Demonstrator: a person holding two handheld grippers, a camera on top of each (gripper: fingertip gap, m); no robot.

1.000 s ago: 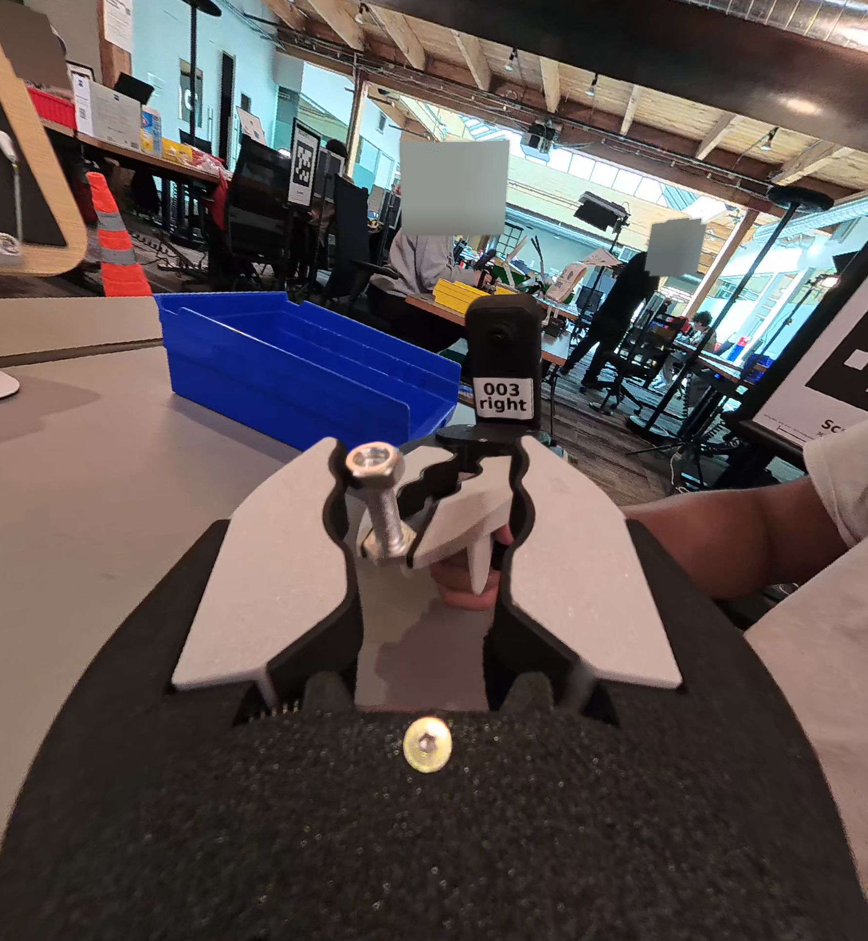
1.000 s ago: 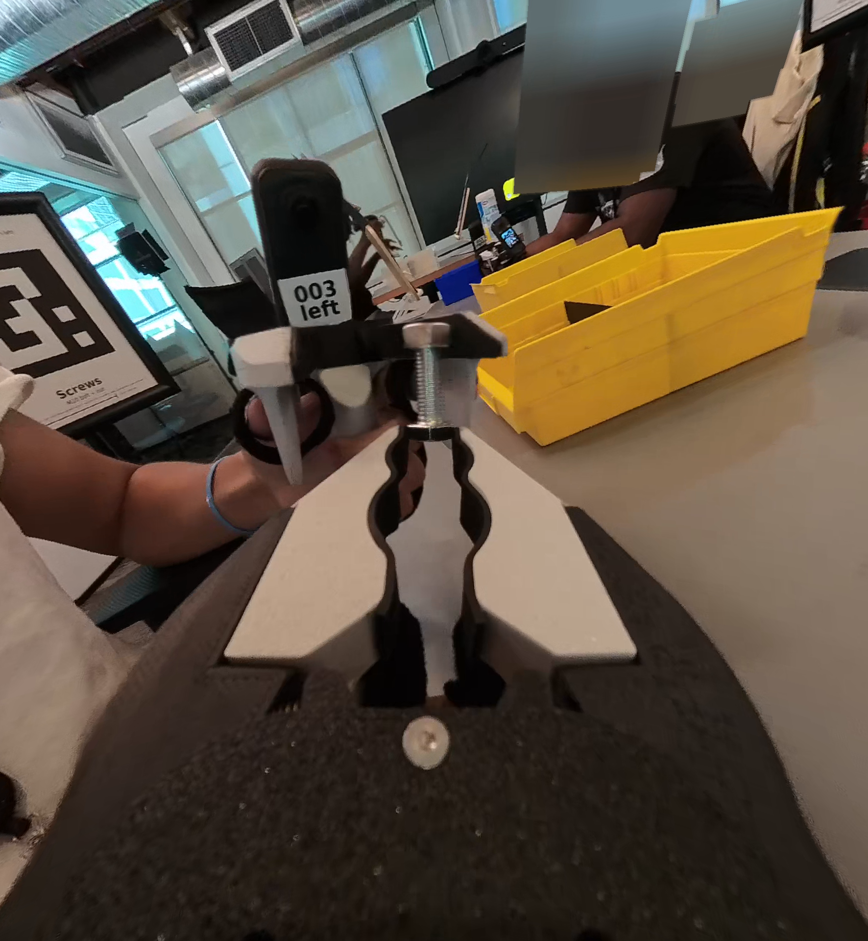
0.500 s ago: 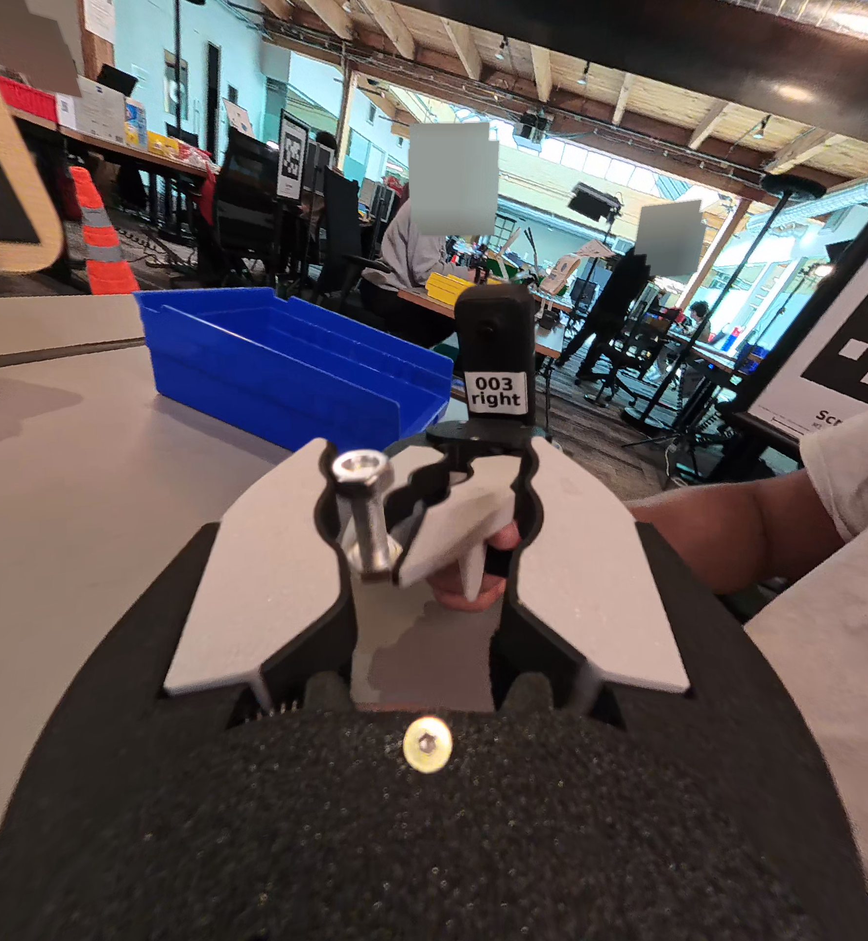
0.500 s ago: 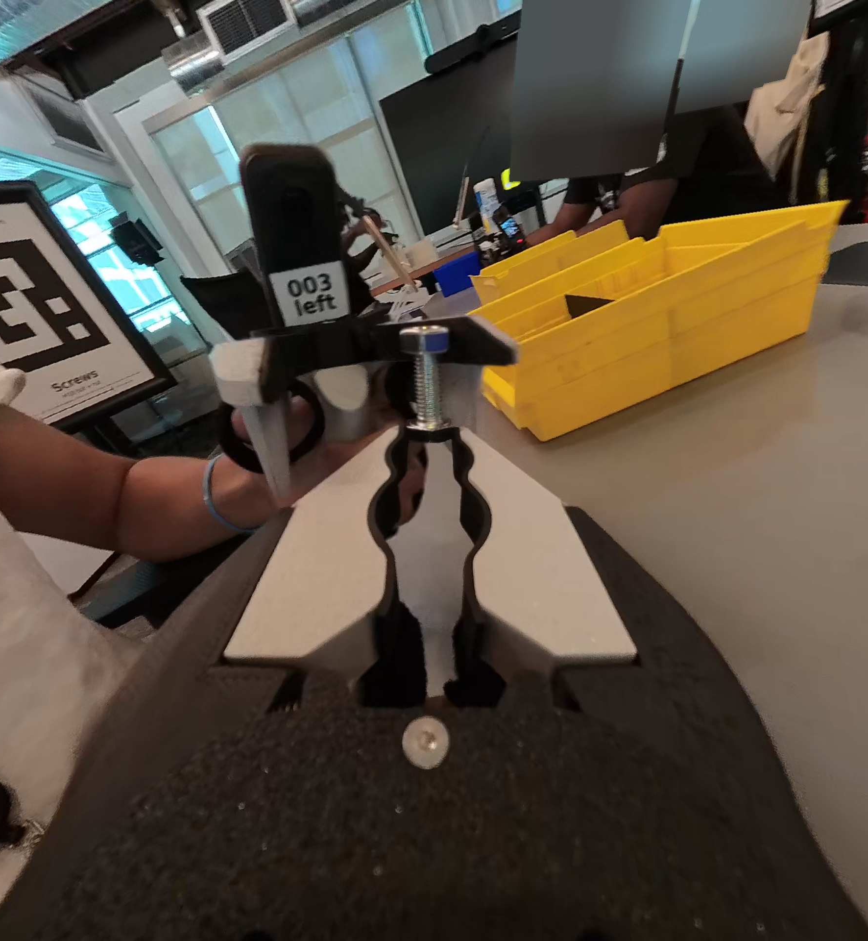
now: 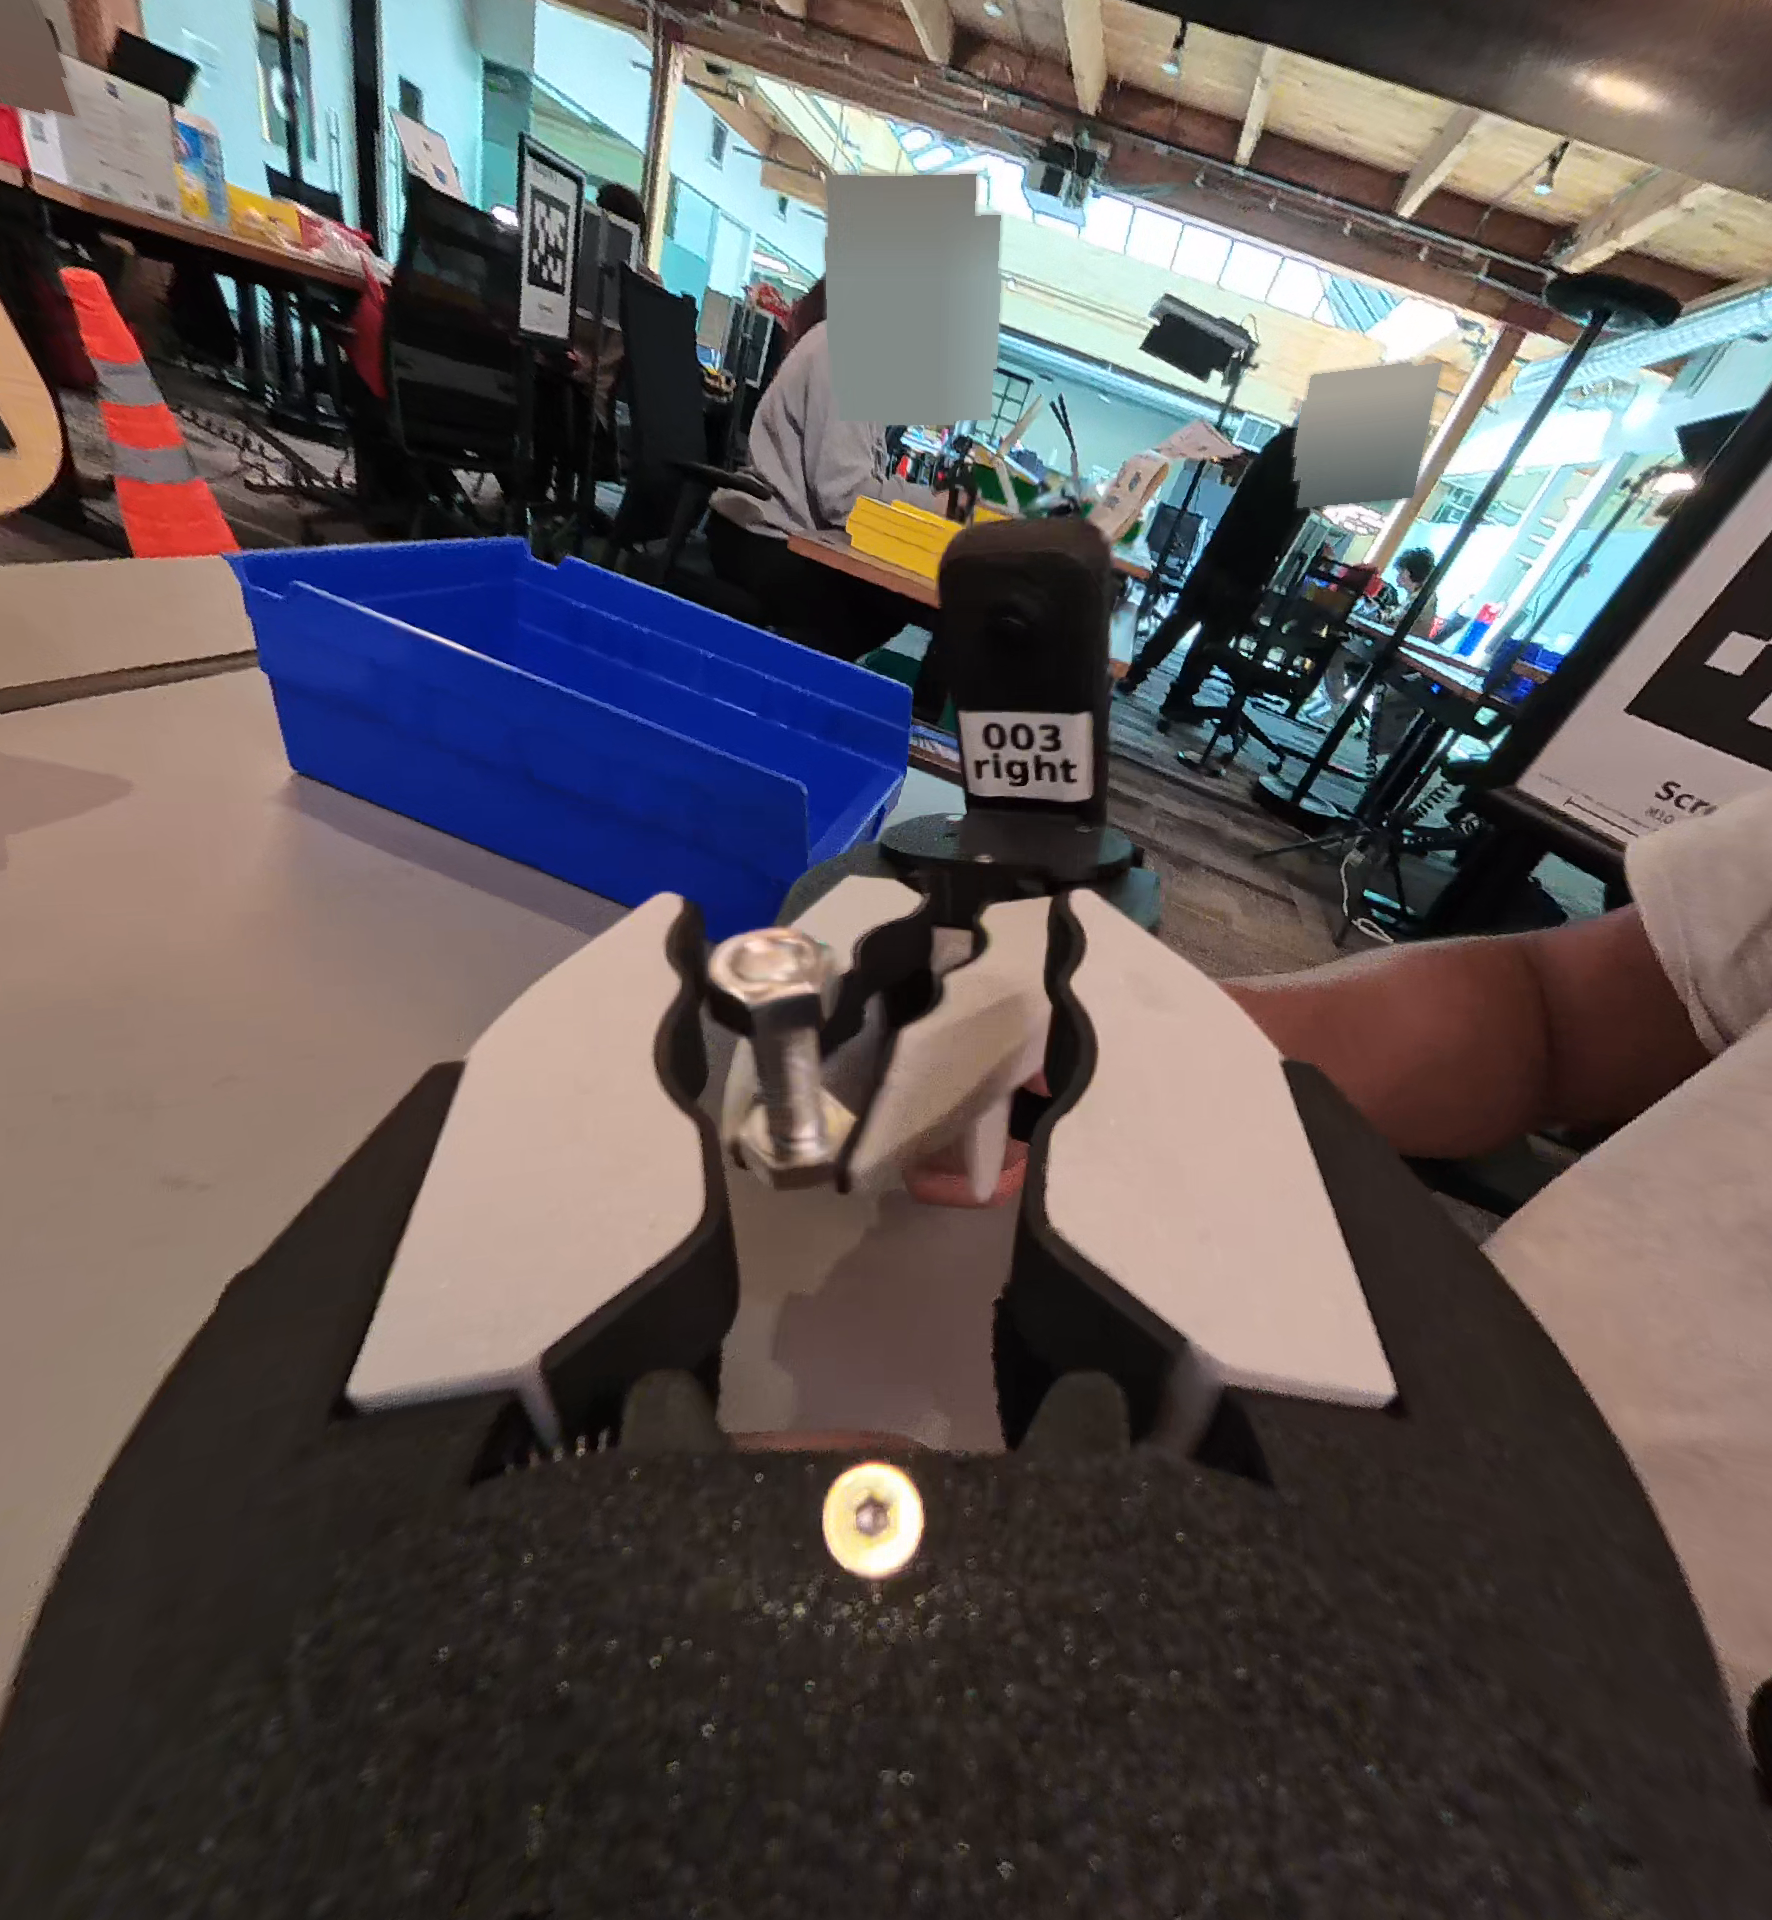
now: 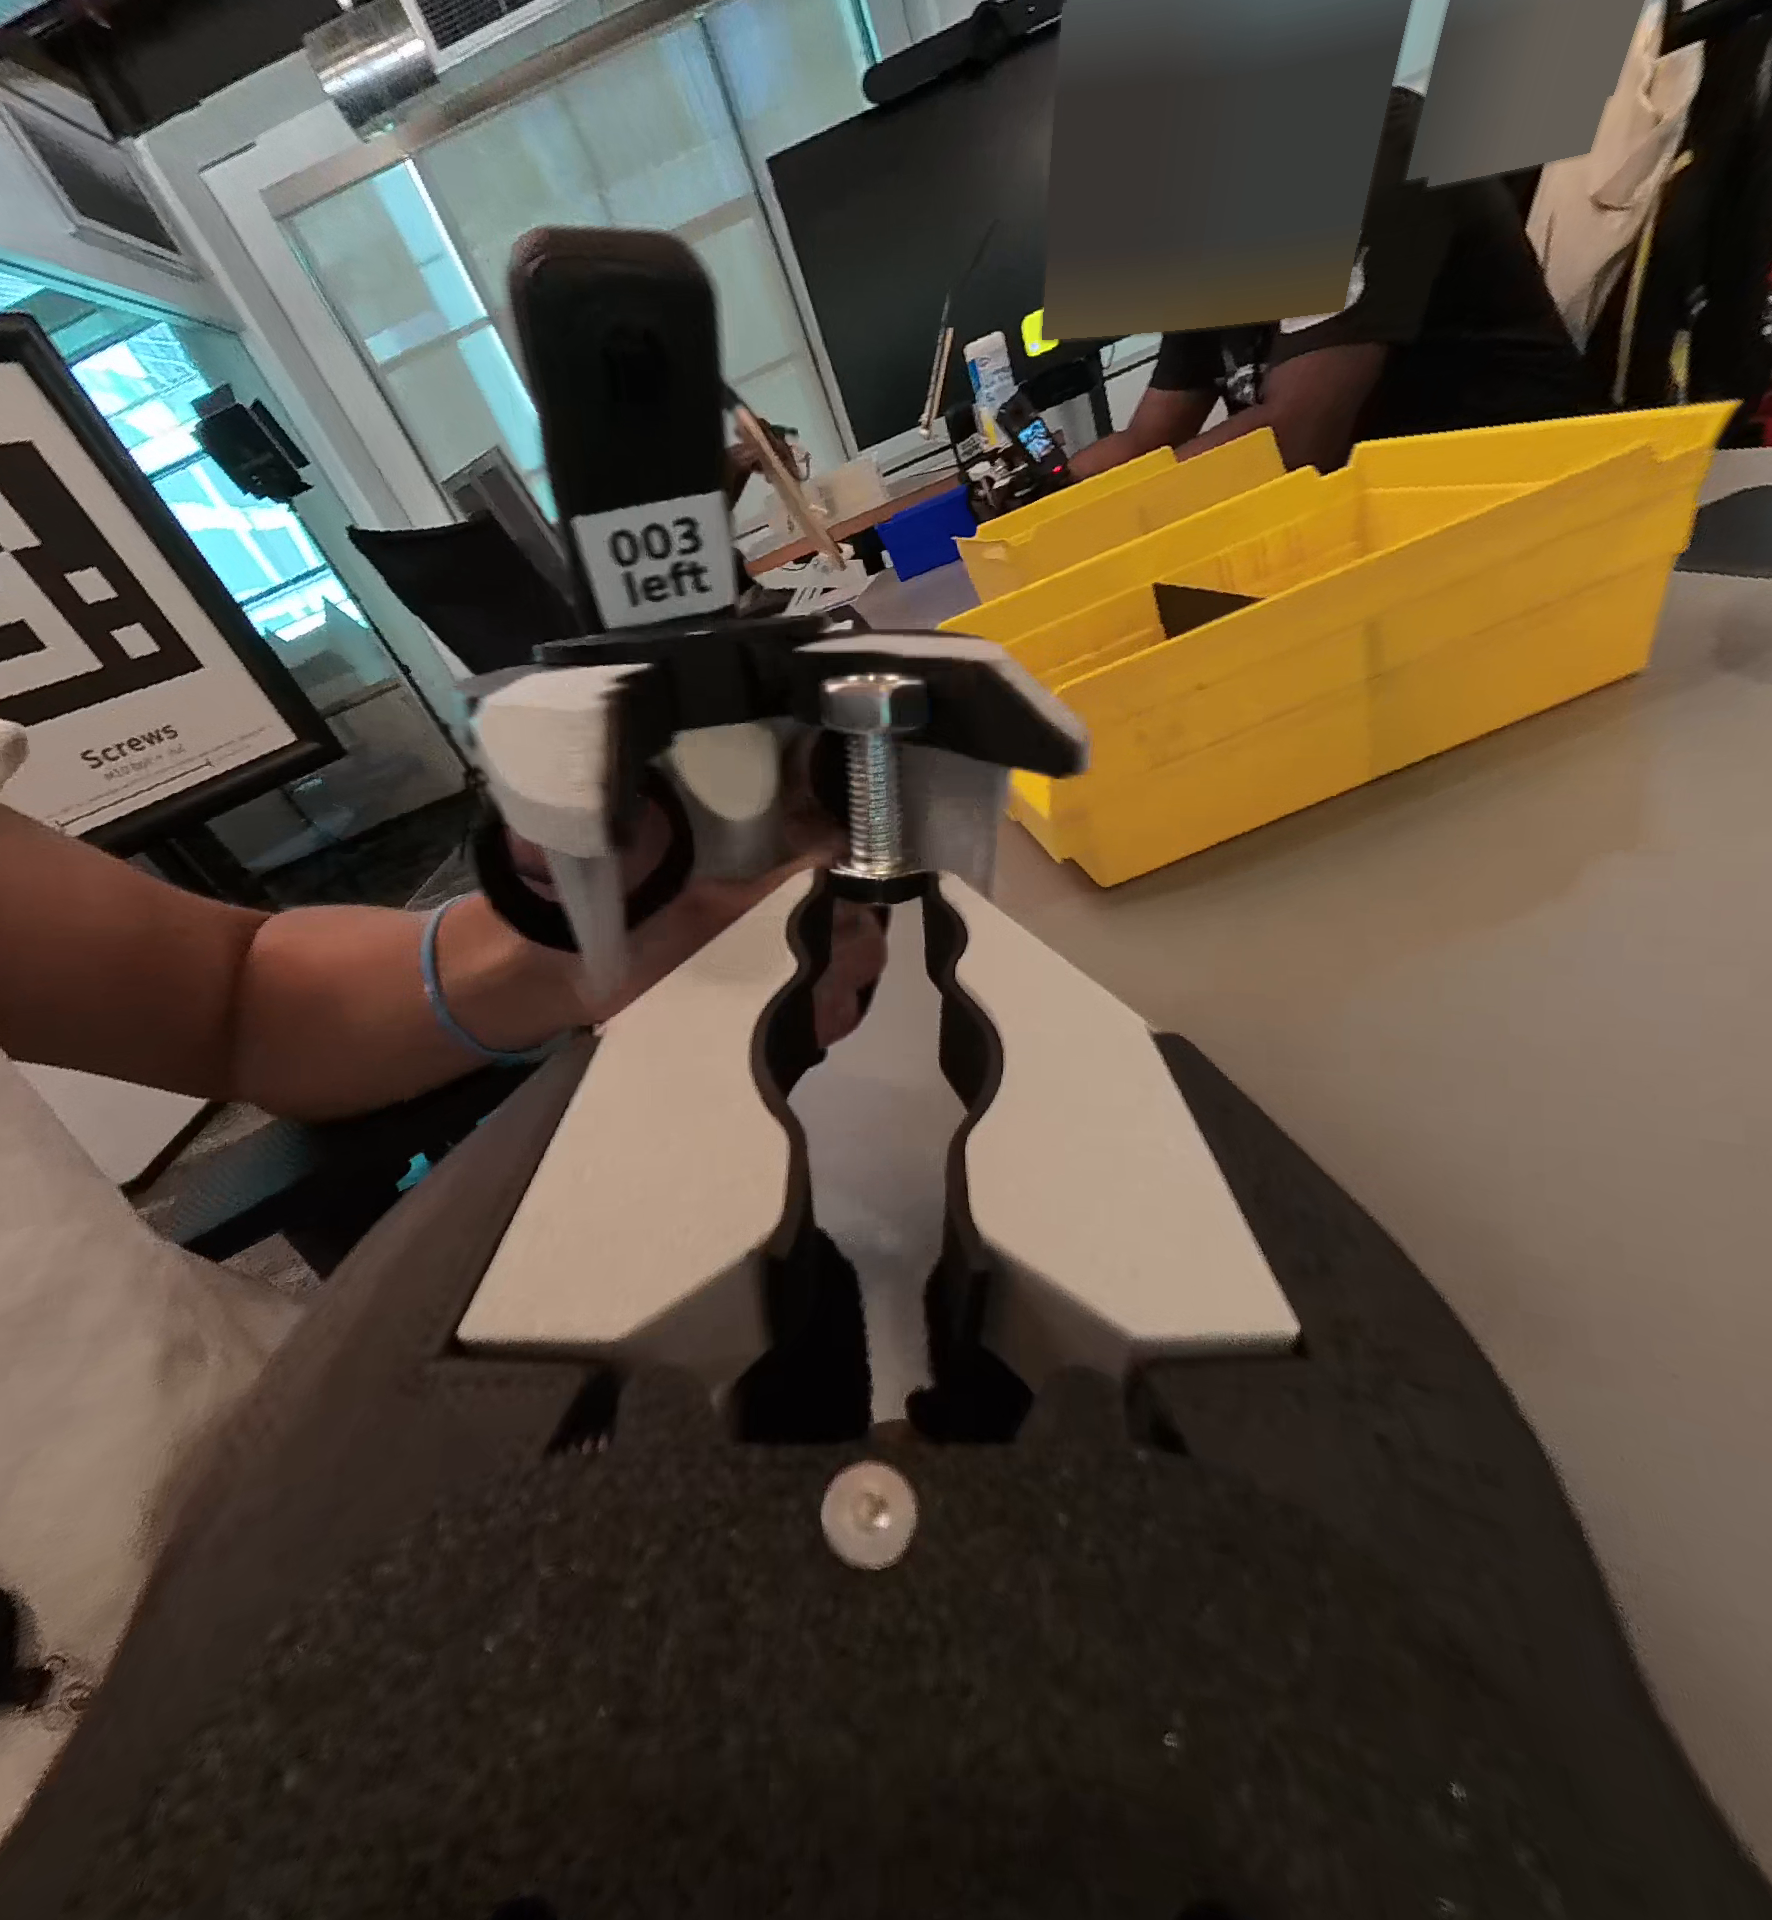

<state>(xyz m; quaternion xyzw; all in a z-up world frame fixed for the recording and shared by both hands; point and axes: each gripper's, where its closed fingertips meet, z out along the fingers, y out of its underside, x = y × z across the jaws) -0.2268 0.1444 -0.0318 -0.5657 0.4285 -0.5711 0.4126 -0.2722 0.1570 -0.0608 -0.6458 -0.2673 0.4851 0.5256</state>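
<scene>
Pinched at the tips of the right gripper (image 6: pixel 877 899) is a dark hex nut (image 6: pixel 874 891), both black wavy pads closing on its flanks, and a silver hex-head bolt (image 6: pixel 874 774) stands threaded into that nut. Its long axis runs close to vertical, head up and threaded shank down into the nut; from the left wrist view the same bolt (image 5: pixel 773 1049) tips slightly, head toward the camera's upper left.

Spread wide, the left gripper (image 5: pixel 866 935) has its two fingers flanking the bolt and the other tool's tips. Its left finger (image 5: pixel 591 1091) sits just beside the bolt's head, though whether the pad touches it cannot be told; the right finger stands well clear. In the right wrist view the left gripper's black finger edges show level with the bolt head, which lies in front of them.

Both tools hover over a grey table (image 6: pixel 1484 987). A blue plastic open-fronted bin (image 5: pixel 549 707) sits on it beyond the left gripper, and a yellow plastic divided bin (image 6: pixel 1329 634) beyond the right. A framed black-and-white marker sign (image 6: pixel 51 582) stands off the table's edge, and an orange traffic cone (image 5: pixel 144 426) stands farther back on the floor.
</scene>
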